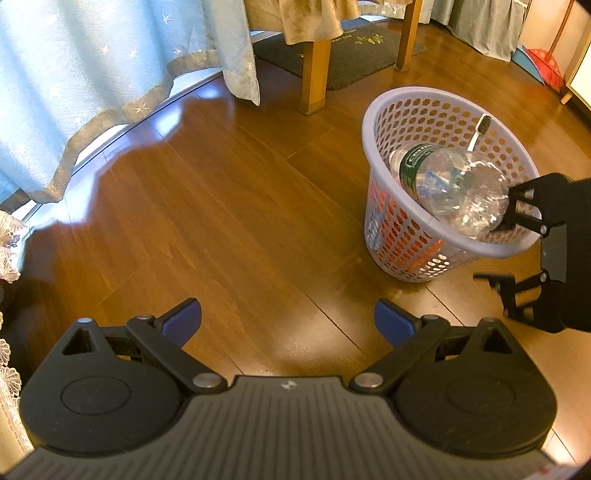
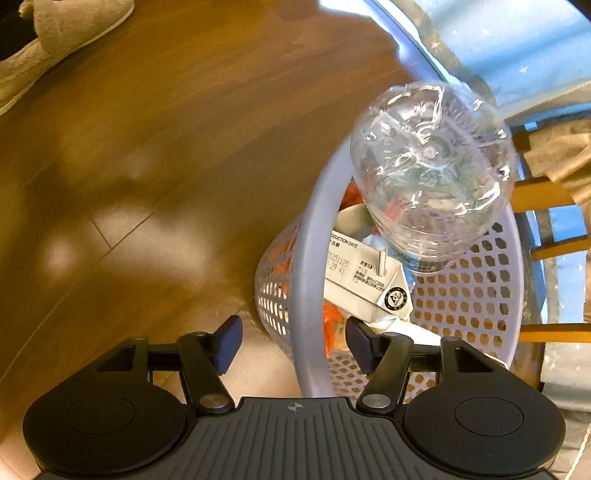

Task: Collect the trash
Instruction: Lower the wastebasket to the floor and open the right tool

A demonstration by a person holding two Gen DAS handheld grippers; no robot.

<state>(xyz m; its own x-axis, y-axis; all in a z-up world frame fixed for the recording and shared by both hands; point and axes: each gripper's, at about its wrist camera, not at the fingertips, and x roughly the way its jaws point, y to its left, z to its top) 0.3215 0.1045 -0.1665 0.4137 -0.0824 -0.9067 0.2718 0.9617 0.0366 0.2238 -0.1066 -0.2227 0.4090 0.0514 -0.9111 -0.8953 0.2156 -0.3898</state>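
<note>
A lilac perforated basket [image 1: 397, 245] stands on the wooden floor. A clear plastic bottle [image 1: 448, 184] with a green label lies tilted in it, neck down, its base sticking over the near rim. A toothbrush [image 1: 479, 130] leans against the far wall. My right gripper [image 1: 502, 243] is open just beyond the bottle's base, holding nothing. In the right wrist view the bottle [image 2: 432, 166] shows its base, above a white carton [image 2: 369, 284] and orange scraps inside the basket [image 2: 314, 240]; my right gripper [image 2: 295, 339] straddles the rim. My left gripper [image 1: 288, 319] hangs open over bare floor.
Pale blue curtains [image 1: 92, 74] hang at the left. Wooden table legs [image 1: 314, 70] and a dark mat [image 1: 354, 55] lie behind the basket. A red broom [image 1: 546, 66] leans at the far right. A beige slipper [image 2: 55, 33] rests on the floor.
</note>
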